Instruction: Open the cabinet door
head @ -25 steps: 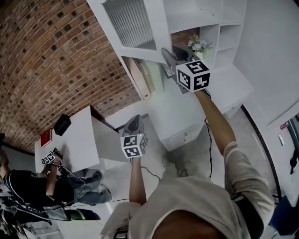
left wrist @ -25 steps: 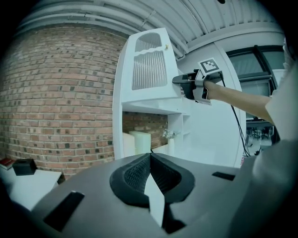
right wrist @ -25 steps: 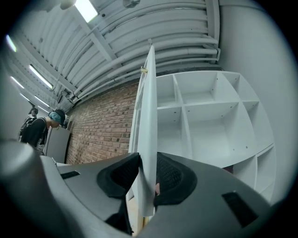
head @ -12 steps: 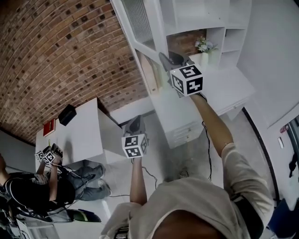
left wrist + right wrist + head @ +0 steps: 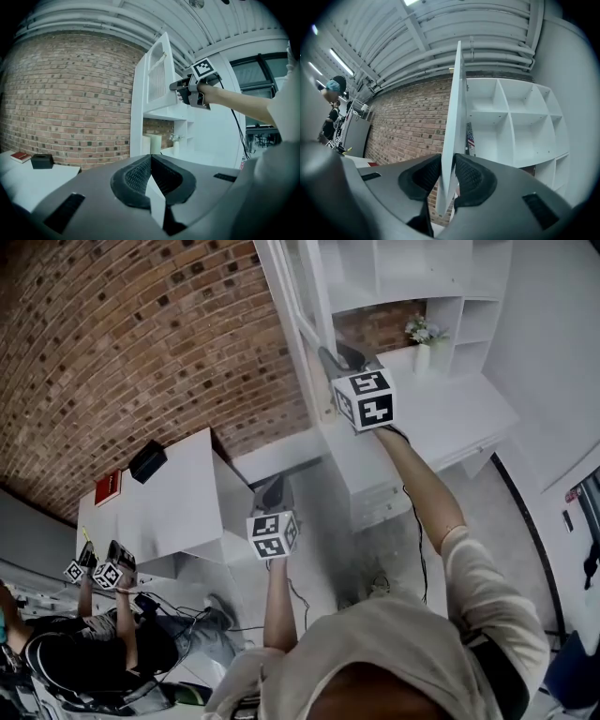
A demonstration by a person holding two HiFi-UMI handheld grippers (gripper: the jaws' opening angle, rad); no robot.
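Right gripper view: the right tool (image 5: 449,161) has its ribbed black pads touching both faces of the flat white cabinet door (image 5: 453,108), seen edge-on, and its jaws are opening slightly around that thin edge. The door stands swung out from the white, square-cubbied cabinet (image 5: 511,126), with a rough red brick wall (image 5: 408,126) beyond. Left gripper view: the left tool (image 5: 151,159) is held back from the cabinet, its 2 ribbed pads pressed together on nothing, facing the door's reeded panel (image 5: 157,77).

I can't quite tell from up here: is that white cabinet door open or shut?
Open. The cabinet door stands edge-on, swung well out from the shelves, whose compartments are in plain sight beside it.
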